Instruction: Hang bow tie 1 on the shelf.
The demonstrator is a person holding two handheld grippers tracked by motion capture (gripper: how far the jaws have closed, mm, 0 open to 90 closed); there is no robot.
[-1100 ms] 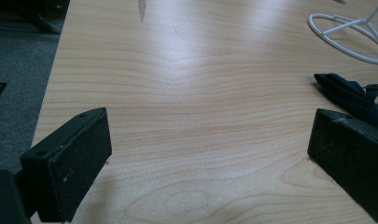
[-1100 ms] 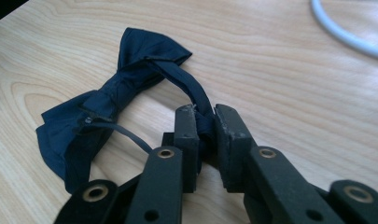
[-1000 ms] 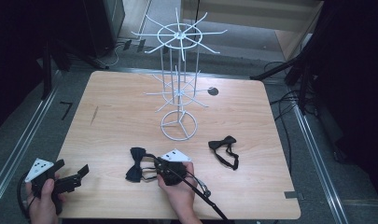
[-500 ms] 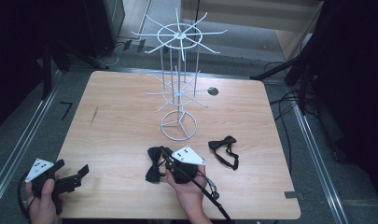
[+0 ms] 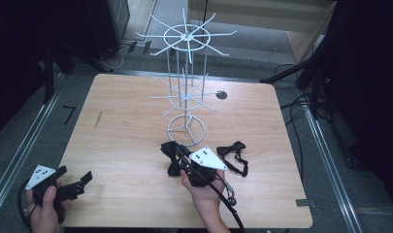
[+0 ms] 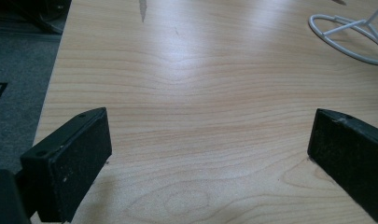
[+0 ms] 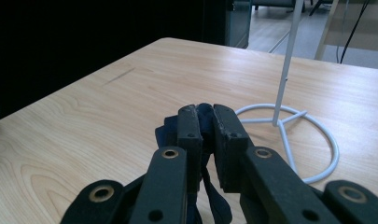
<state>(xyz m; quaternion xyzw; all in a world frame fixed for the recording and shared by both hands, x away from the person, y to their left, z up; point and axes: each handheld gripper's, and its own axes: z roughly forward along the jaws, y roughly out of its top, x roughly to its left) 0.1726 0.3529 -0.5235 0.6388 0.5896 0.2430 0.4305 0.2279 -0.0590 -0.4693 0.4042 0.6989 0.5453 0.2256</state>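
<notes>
High view: near the white wire rack (image 5: 186,92), the right gripper (image 5: 184,162) pinches a soft, light black bow tie (image 5: 171,154) just above the counter (image 5: 126,131); best gripped at its knot. Left gripper view: left gripper (image 6: 210,158) spread, empty. Right gripper view: pads clamp dark fabric.

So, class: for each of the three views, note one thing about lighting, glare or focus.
High view: the light wooden table is evenly lit, the surroundings dark. Left gripper view: a pale sheen of glare lies across the wood, and the white wire stand's ring base is sharp. Right gripper view: the black bow tie in the shut right gripper looks bluish; the left background is black.
</notes>
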